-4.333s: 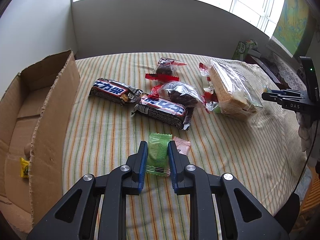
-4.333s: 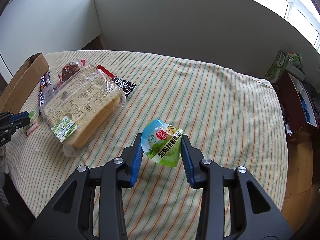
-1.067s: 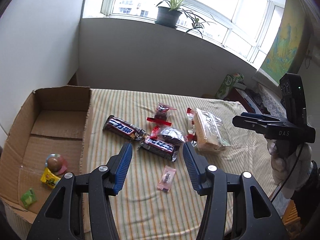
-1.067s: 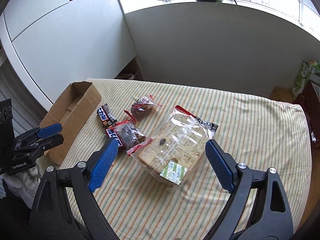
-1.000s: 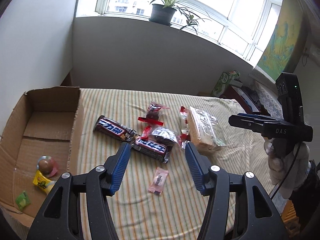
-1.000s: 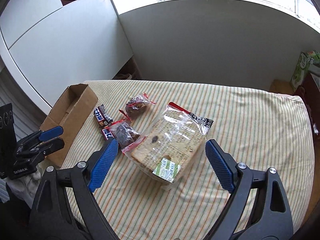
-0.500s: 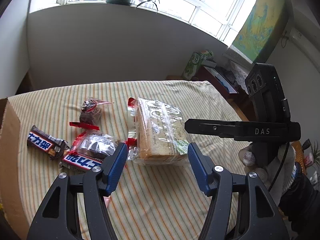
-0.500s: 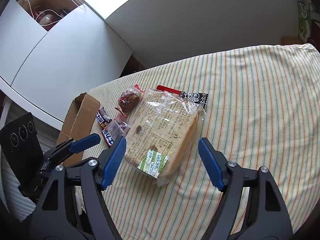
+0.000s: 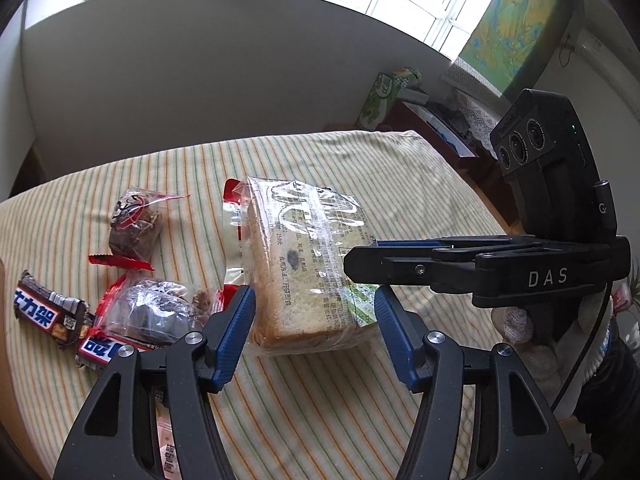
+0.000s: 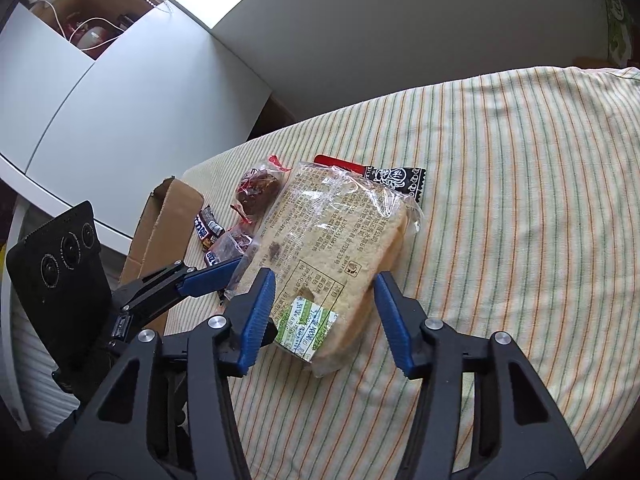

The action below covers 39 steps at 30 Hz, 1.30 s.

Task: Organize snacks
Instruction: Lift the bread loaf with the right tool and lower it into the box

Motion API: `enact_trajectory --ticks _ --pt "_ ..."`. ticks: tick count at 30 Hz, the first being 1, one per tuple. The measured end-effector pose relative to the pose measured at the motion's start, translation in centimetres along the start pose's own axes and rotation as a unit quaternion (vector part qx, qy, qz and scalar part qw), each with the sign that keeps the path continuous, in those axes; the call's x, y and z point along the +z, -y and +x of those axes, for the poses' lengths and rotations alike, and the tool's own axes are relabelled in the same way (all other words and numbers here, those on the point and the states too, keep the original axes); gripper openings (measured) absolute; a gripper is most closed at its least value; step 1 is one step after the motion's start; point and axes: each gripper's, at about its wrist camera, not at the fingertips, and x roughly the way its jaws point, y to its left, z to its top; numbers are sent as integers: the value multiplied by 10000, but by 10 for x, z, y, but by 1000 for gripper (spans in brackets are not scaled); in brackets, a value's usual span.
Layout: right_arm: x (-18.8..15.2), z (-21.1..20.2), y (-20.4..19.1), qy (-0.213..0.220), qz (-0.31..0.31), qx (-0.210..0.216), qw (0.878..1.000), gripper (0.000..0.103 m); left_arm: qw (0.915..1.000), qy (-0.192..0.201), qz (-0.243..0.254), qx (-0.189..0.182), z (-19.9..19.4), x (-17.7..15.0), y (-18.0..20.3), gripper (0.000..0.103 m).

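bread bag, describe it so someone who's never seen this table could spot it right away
On the striped tablecloth, look at the cluster of snacks right of the cardboard box. The bread bag is the clear plastic pack of pale sliced bread with printed text and a green-and-white label. It is by far the biggest, beside small dark cakes and chocolate bars.

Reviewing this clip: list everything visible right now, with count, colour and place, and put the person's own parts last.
bread bag: 1, clear, tan slices, mid-cloth between both grippers.
chocolate bars: 2, brown-blue, left of bread.
dark cakes: 2, clear-red wrappers, left of bread.
pink sachet: 1, under left gripper.
cardboard box: 1, brown, cloth's left edge.
striped cloth: 1, cream, covering table.
green carton: 1, far right.
left gripper: blue pads, closing, flanking bread.
right gripper: blue pads, closing, flanking bread.
gloved hand: white, holding right gripper.
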Motion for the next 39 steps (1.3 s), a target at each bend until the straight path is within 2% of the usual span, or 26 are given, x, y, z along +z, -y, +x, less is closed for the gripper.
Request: enact_trajectory --ticks 1,6,21,29,39 --pt "0 0 0 -6 -11 -18 10000 51 10000 -8 30 34 3 2 1 54" --pt "0 3 -4 -20 -48 -150 9999 46 9999 11 51 100 5 2 1 49" --pt "-8 -8 -33 30 -224 -235 9995 44 9994 314 135 110 -35 -11 8 48" --pt "-12 -10 -78 75 -511 -186 9985 44 9980 606 29 180 -76 -24 2 48" --pt "-15 5 -147 18 -1046 13 9945 44 9938 980 -252 454 -134 -43 -28 48"
